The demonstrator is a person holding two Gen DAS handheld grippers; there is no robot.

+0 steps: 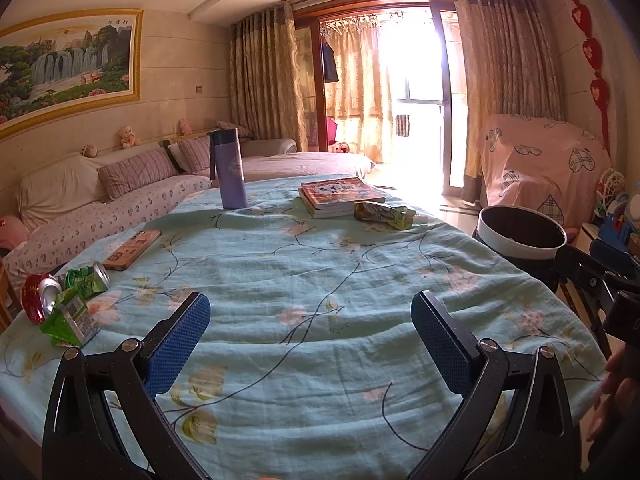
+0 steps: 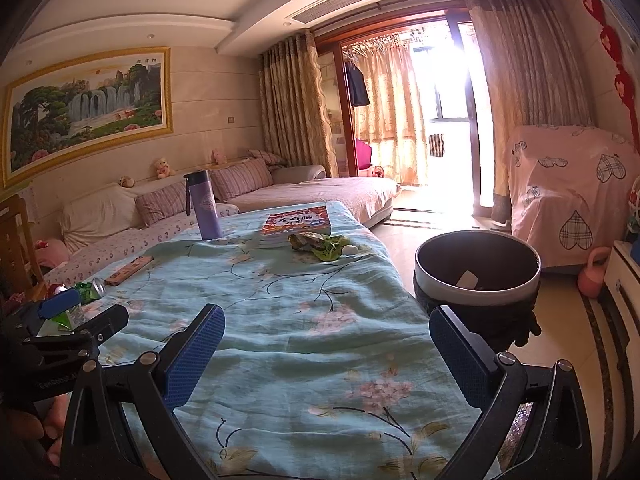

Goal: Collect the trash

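A table under a light blue floral cloth point(image 1: 320, 280) holds the trash. A crushed red can point(image 1: 38, 296), a crushed green can point(image 1: 90, 278) and a green carton point(image 1: 70, 322) lie at its left edge. A crumpled green and yellow pouch point(image 1: 384, 213) lies far right, by the books; it also shows in the right wrist view point(image 2: 320, 245). A round bin point(image 1: 522, 232) with a white rim stands off the table's right side, with some paper inside point(image 2: 468, 280). My left gripper point(image 1: 311, 342) is open and empty above the near cloth. My right gripper point(image 2: 327, 358) is open and empty too.
A purple flask point(image 1: 229, 168) stands at the far left of the table. A stack of books point(image 1: 338, 194) lies far centre. A phone in a patterned case point(image 1: 132, 249) lies left. A sofa point(image 1: 120, 196) runs behind; a covered armchair point(image 1: 536, 164) stands right.
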